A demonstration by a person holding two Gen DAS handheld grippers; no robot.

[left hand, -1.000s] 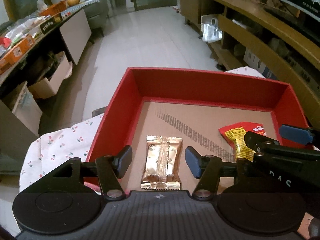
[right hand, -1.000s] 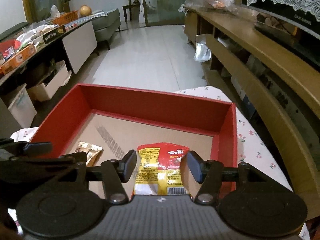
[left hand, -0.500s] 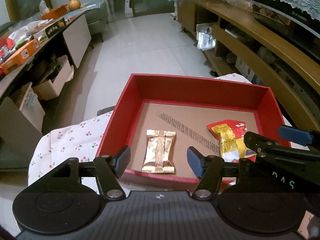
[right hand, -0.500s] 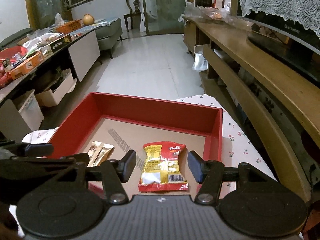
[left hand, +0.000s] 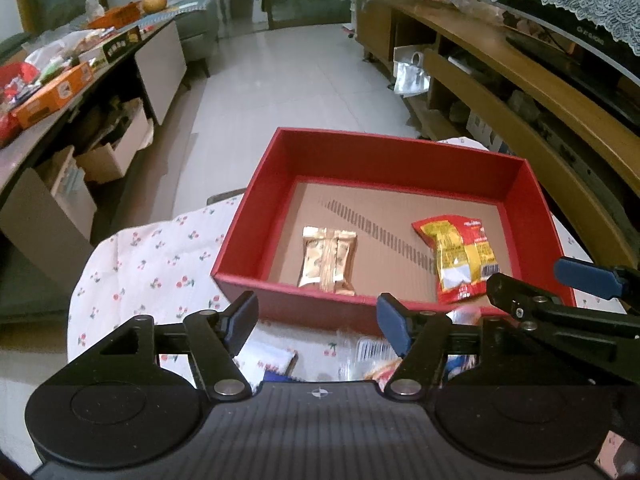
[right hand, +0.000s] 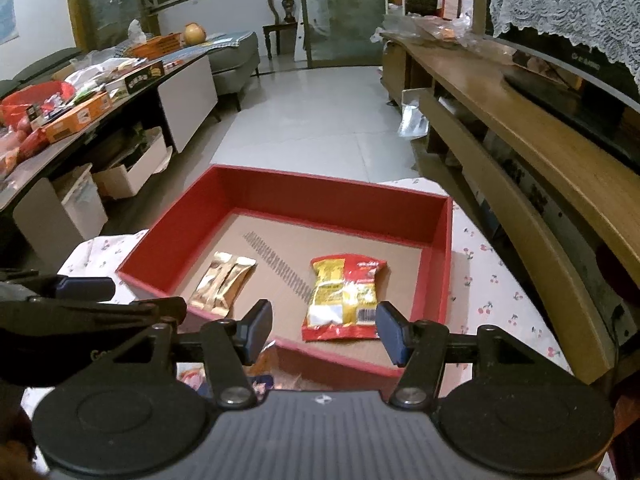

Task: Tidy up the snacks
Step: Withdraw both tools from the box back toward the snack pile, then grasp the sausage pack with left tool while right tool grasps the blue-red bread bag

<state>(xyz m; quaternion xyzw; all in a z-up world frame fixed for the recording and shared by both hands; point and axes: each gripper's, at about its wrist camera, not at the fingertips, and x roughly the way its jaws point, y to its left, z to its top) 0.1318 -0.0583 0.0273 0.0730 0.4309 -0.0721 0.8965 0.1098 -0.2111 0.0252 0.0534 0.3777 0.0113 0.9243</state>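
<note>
Nearest the cameras, both claws are spread wide and hold nothing: the left gripper (left hand: 316,318) hangs over a few loose packets (left hand: 372,350) on the cherry-print cloth (left hand: 148,264), just in front of the red box (left hand: 384,152), and the right gripper (right hand: 322,328) sits beside it over the box's near wall. My guess is they are placed low and short of the box because the next packets to sort lie right there under the fingers — how many I cannot tell, since they are blurred and half hidden. Inside the box, on its brown cardboard floor, lie two snacks, well apart: one gold packet (left hand: 328,259) to the left and one red and yellow bag (left hand: 460,258) to the right, each flat and roughly in line with the claw on its side. Beyond the box are pale floor tiles, a long wooden shelf unit (right hand: 520,128) on the right, and a cluttered counter (left hand: 60,92) on the left.
</note>
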